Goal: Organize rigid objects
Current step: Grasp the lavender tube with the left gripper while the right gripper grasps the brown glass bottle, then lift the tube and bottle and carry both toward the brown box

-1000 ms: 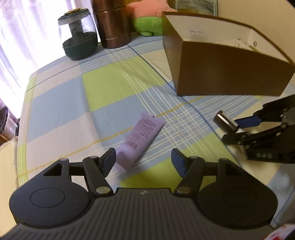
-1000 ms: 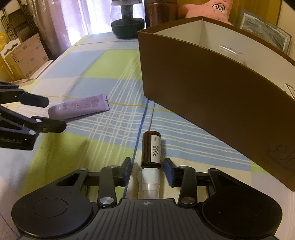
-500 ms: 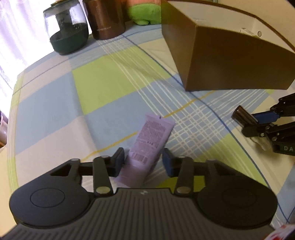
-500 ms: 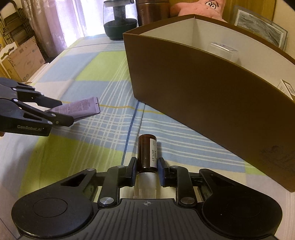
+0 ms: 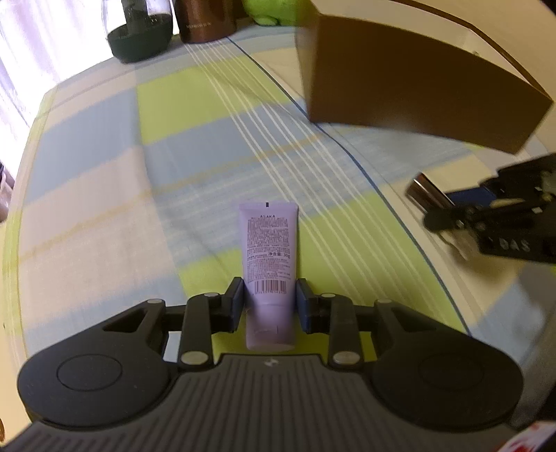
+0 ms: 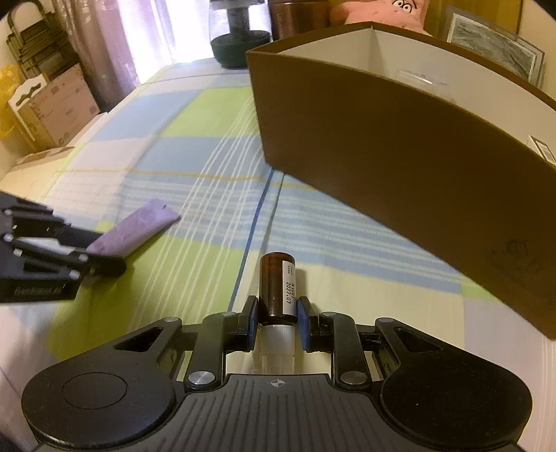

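My left gripper (image 5: 270, 300) is shut on a purple cosmetic tube (image 5: 269, 250), which points forward and is lifted off the checked cloth; the tube also shows in the right wrist view (image 6: 133, 233). My right gripper (image 6: 277, 321) is shut on a small brown bottle (image 6: 278, 287) with a white cap, held just above the cloth; the bottle also shows in the left wrist view (image 5: 429, 193). The brown box (image 6: 399, 167) with a white divided inside stands ahead and to the right of both grippers.
A checked blue, green and white cloth (image 5: 194, 156) covers the table. A glass jar with a dark base (image 5: 140, 38) and a brown canister (image 5: 205, 21) stand at the far edge beside plush toys (image 6: 406, 10). Cardboard boxes (image 6: 59, 107) stand off the table's left side.
My left gripper closed on the purple tube, squared it up and lifted it. My right gripper closed on the brown bottle and raised it slightly.
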